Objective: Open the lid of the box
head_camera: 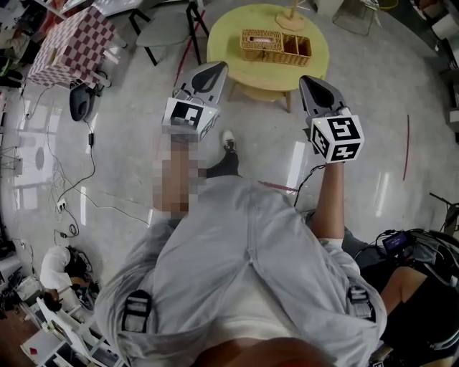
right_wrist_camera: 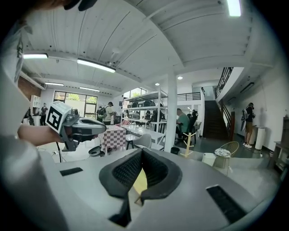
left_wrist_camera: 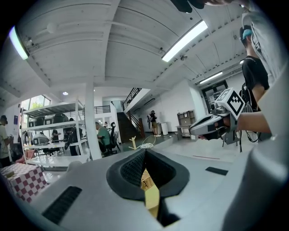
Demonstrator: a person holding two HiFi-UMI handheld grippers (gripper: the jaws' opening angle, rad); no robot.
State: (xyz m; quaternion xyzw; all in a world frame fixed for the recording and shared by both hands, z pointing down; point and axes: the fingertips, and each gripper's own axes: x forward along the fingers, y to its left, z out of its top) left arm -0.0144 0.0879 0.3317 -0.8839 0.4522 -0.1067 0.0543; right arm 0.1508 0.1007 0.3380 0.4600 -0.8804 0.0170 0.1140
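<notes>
the person stands on a shiny grey floor [head_camera: 129, 165] and holds both tools up in front of the body, well apart from each other. the left gripper [head_camera: 217, 68] sits just above centre in the head view, tip pointing to the top of the frame. in its own view the left gripper [left_wrist_camera: 145, 152] has its black pads pressed together, with nothing between them. the right gripper [head_camera: 310, 80] is level with it, right of centre. its own view shows the right gripper [right_wrist_camera: 141, 155] closed tight too, and empty.

the box [head_camera: 275, 45], woven wicker, rests on a round yellow table [head_camera: 237, 68] at the top centre of the head view, beyond both tips and touched by neither. its left part looks covered; the right part shows open compartments. a wooden stand [head_camera: 290, 14] rises behind it.

a checked table [head_camera: 72, 39] fills the upper left corner, with a grey chair [head_camera: 165, 29] beside it, and cables [head_camera: 72, 186] trail over the floor at the left.
</notes>
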